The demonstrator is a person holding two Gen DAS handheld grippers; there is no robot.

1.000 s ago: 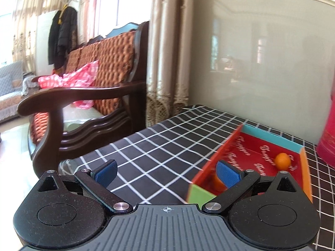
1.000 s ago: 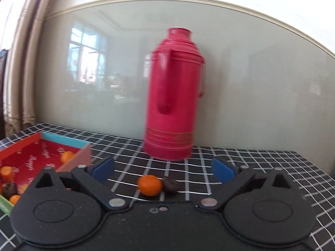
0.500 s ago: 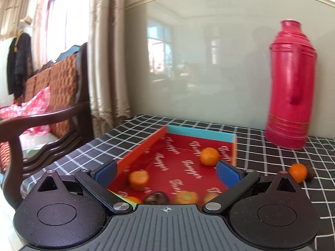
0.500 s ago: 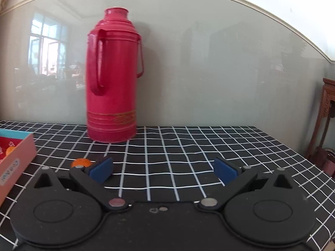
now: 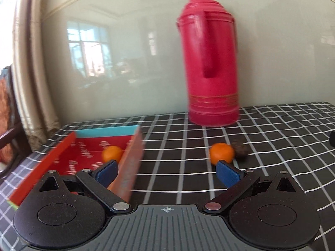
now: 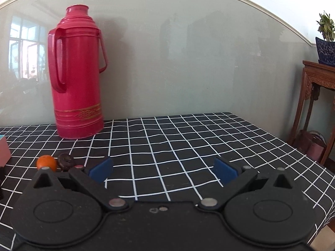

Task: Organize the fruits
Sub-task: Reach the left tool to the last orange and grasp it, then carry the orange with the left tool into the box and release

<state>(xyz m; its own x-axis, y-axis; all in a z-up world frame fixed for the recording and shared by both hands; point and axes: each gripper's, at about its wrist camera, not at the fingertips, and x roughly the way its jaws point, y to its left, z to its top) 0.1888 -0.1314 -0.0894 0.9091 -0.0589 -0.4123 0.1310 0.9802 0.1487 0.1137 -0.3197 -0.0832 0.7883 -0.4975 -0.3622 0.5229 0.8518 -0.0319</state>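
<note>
A small orange (image 5: 222,153) and a dark brown fruit (image 5: 240,149) lie touching on the black checked tablecloth. They also show in the right wrist view, the orange (image 6: 46,162) left of the dark fruit (image 6: 66,162). A red cardboard box (image 5: 129,167) with a teal far wall holds another orange (image 5: 112,153). My left gripper (image 5: 167,173) is open and empty; its right fingertip (image 5: 227,173) is just in front of the loose orange. My right gripper (image 6: 163,170) is open and empty over bare cloth, right of the fruits.
A tall red thermos (image 5: 211,62) stands at the back against the grey wall, also in the right wrist view (image 6: 76,73). The table edge (image 6: 309,159) runs down the right. A carved wooden stand (image 6: 316,104) with a plant pot is beyond it.
The left gripper has swung right, from the sofa and the box toward the loose orange and dark fruit. The right gripper has also turned right, so the fruits now lie at its left.
</note>
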